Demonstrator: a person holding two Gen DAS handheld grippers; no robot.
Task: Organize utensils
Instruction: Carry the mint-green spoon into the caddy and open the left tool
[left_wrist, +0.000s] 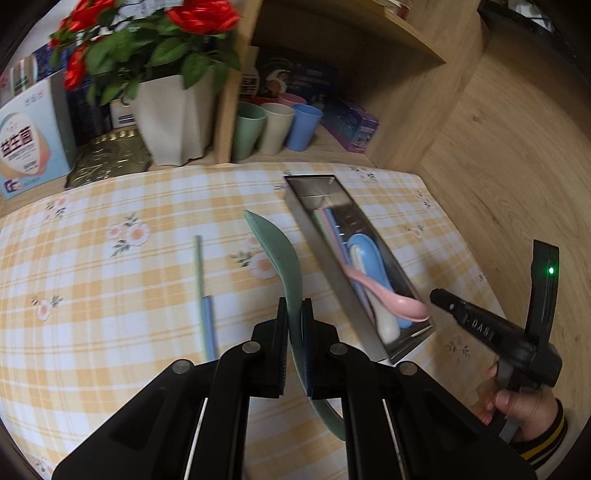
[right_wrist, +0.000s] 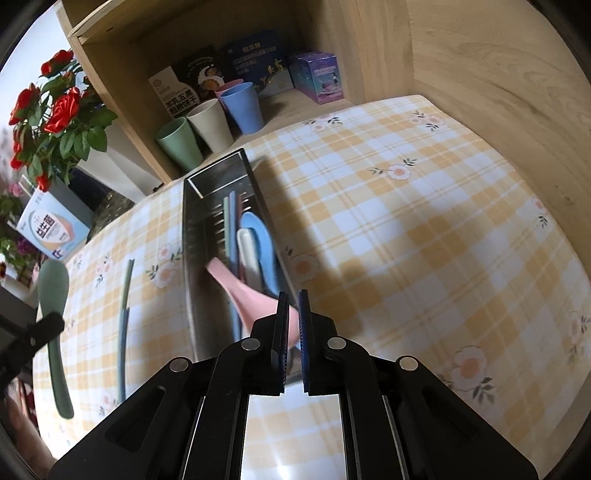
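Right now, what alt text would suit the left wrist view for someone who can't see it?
Black tongs grip a green spoon above a yellow checked tablecloth. To its right, a metal tray holds pink, blue and white spoons; two chopsticks lie to its left.

Green spoon (left_wrist: 280, 258) lifted; pink spoon (left_wrist: 388, 299) (tilted) in tray (left_wrist: 317, 236).
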